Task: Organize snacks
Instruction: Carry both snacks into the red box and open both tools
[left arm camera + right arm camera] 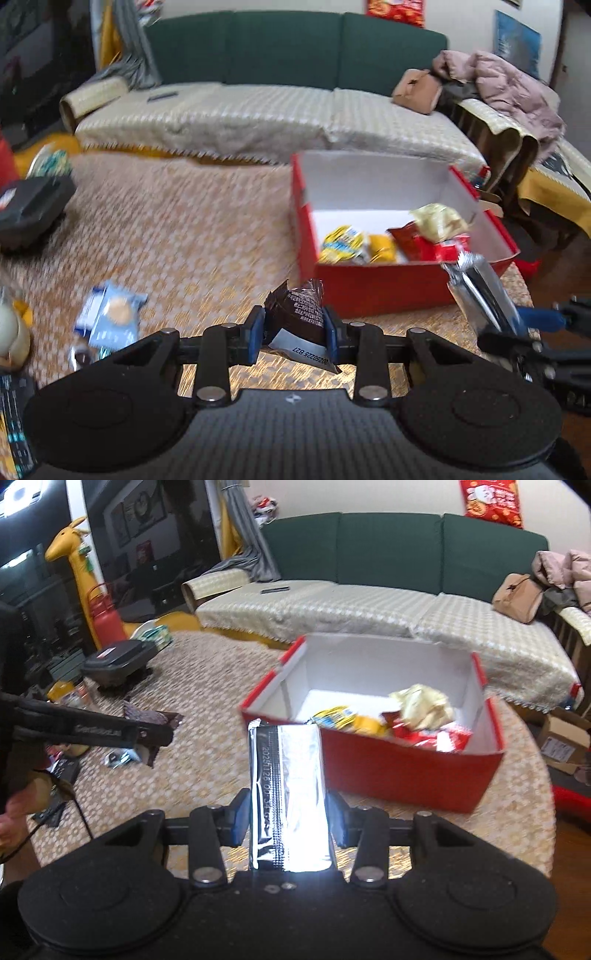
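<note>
Table [207,229] with a patterned cloth lay before us. At left sat a blue biscuit packet [110,317]. Our left gripper [293,334] clamped a dark brown wrapper [301,314] above the cloth. Our right gripper [288,819] pinched a silver packet [286,794], just short of the red box [406,771] holding snacks [421,716].

dark brown snack packet [301,314] pinched in the left tool, silver foil one [288,797] in the right, red box [388,771] ahead holding maybe four snacks.

Green sofa [388,546], pink jacket [509,85], yellow giraffe toy [79,572].
</note>
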`<act>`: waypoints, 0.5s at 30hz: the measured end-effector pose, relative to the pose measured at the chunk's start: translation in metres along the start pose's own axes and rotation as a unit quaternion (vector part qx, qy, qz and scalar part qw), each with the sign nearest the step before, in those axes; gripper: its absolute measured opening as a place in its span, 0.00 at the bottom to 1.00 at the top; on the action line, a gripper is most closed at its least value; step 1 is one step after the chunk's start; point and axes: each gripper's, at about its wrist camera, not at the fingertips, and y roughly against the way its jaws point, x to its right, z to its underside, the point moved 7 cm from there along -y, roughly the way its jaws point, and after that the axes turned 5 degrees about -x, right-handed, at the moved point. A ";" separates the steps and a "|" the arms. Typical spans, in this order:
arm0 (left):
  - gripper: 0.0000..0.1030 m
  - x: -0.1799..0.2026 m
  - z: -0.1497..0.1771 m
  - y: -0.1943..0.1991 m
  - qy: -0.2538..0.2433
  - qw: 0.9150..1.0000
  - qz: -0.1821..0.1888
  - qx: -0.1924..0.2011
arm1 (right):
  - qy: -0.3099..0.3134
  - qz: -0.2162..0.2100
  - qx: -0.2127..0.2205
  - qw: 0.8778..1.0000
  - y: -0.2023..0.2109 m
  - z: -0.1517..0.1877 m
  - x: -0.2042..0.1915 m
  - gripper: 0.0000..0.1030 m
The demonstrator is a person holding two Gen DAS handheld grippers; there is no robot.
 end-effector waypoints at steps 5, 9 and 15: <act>0.31 0.035 -0.025 -0.008 -0.038 0.999 0.009 0.007 | -0.008 0.034 0.006 0.999 -0.001 -0.024 0.035 0.41; 0.31 0.058 -0.041 -0.025 -0.063 0.998 0.014 0.003 | -0.018 0.057 0.009 0.998 -0.011 -0.046 0.061 0.41; 0.31 0.070 -0.064 -0.057 -0.061 0.998 0.021 -0.021 | -0.015 0.080 -0.003 0.997 -0.041 -0.076 0.086 0.41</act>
